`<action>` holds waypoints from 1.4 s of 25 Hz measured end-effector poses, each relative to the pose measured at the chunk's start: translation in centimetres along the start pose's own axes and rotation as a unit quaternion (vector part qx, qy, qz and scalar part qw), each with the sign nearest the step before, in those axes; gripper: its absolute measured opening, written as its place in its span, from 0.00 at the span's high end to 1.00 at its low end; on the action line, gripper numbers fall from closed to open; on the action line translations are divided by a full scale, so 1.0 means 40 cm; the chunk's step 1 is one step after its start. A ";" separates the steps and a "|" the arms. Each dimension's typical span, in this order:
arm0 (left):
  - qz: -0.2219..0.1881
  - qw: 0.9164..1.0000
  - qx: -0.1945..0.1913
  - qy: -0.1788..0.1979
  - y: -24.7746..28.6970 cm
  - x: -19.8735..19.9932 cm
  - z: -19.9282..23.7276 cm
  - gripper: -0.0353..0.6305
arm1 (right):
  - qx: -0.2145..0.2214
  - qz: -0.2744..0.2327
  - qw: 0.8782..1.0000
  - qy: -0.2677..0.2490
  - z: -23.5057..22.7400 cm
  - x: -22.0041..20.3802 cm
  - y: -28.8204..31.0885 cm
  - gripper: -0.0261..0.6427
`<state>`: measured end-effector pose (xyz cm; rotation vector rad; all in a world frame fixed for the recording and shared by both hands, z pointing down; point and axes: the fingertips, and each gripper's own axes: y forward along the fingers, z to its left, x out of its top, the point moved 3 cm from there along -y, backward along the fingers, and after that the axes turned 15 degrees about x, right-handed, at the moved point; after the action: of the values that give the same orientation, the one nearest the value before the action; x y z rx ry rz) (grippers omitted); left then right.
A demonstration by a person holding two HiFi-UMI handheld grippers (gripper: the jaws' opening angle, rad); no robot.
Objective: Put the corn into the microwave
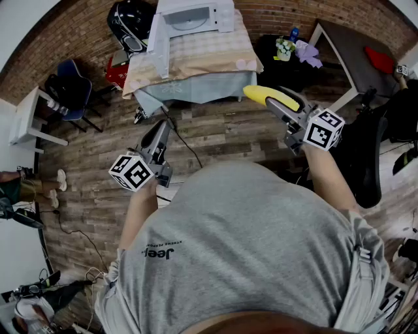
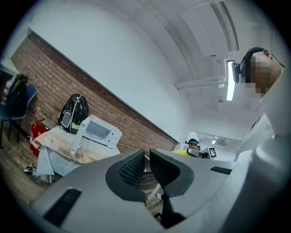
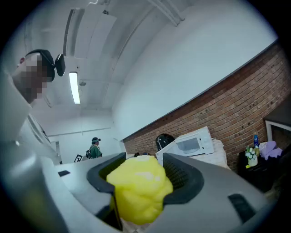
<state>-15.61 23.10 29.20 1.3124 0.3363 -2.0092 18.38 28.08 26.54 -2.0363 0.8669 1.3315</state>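
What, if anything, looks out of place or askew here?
Nothing serious. The microwave sits on the cloth-covered table with its door swung open, and the right claw grips the corn. Only a black cable trails loose across the floor before the table.

Cloth-covered table [image 1: 209,55] by brick wall [image 1: 78,32]; blue chair [image 1: 70,85] left of it.

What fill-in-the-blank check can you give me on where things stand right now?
The right gripper is shut on the yellow ___.
The left gripper holds ___.
The white microwave stands before a ___ wall.
Missing: corn; nothing; brick.
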 end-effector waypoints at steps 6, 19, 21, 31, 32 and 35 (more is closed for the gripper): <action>0.000 1.000 -0.002 0.001 0.018 -0.004 -0.013 0.87 | 0.009 0.002 1.000 -0.005 -0.011 0.011 0.004 0.57; 0.005 1.000 -0.005 -0.002 0.027 -0.007 -0.015 0.87 | 0.034 -0.006 0.999 -0.005 0.007 0.022 0.011 0.56; 0.006 1.000 -0.006 -0.002 0.030 -0.009 -0.015 0.87 | 0.034 -0.006 0.999 -0.007 0.006 0.022 0.012 0.56; 0.012 1.000 -0.013 -0.005 0.045 -0.015 -0.017 0.87 | 0.037 0.001 0.999 -0.017 0.011 0.024 0.017 0.56; 0.013 1.000 -0.013 -0.004 0.047 -0.018 -0.018 0.87 | 0.039 0.001 0.999 -0.018 0.010 0.023 0.016 0.56; 0.015 1.000 -0.012 -0.001 0.050 -0.022 -0.018 0.87 | 0.041 0.001 0.999 -0.020 0.007 0.023 0.015 0.56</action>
<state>-13.55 22.41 29.96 1.2925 0.3379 -1.9764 18.01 27.70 25.54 -1.9409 0.8911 1.3106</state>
